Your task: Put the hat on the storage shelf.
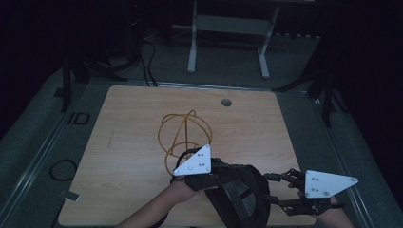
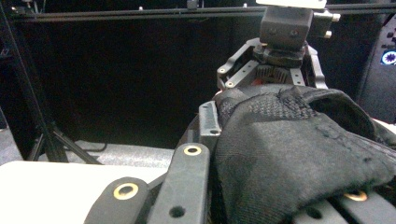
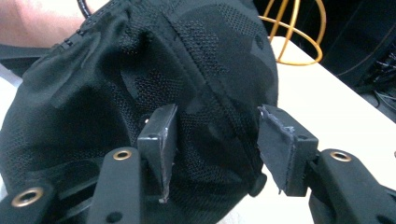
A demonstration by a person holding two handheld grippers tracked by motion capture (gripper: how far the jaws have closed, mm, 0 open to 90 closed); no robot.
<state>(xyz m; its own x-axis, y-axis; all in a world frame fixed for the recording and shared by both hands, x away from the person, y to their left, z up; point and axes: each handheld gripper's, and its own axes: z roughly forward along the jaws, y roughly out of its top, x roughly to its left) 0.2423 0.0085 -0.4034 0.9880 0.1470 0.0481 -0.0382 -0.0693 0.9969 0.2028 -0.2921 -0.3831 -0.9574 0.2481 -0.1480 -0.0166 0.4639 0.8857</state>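
**A:** What sits at the centre of the scene?

**B:** A black mesh cap [image 1: 240,190], at the near edge of a wooden table [image 1: 123,142], between the two grippers.

**A:** Who holds the cap?

**B:** The left gripper [image 1: 202,176], at the cap's left side, is clamped shut on its fabric; in the left gripper view the cloth [image 2: 289,154] bunches over the jaws.

**A:** And the other one?

**B:** The right gripper [image 3: 212,140] is just right of the cap. Its jaws stand partly apart, the pads [image 3: 161,140] either side of the cap's crown seam without pressing on it.

**A:** Anything else near the cap?

**B:** A loose coil of orange cord [image 1: 183,135] lies on the table just beyond the cap. Farther beyond, near the table's far edge, is a small round hole [image 1: 226,102]. A white desk frame [image 1: 228,38] stands on the floor past that.
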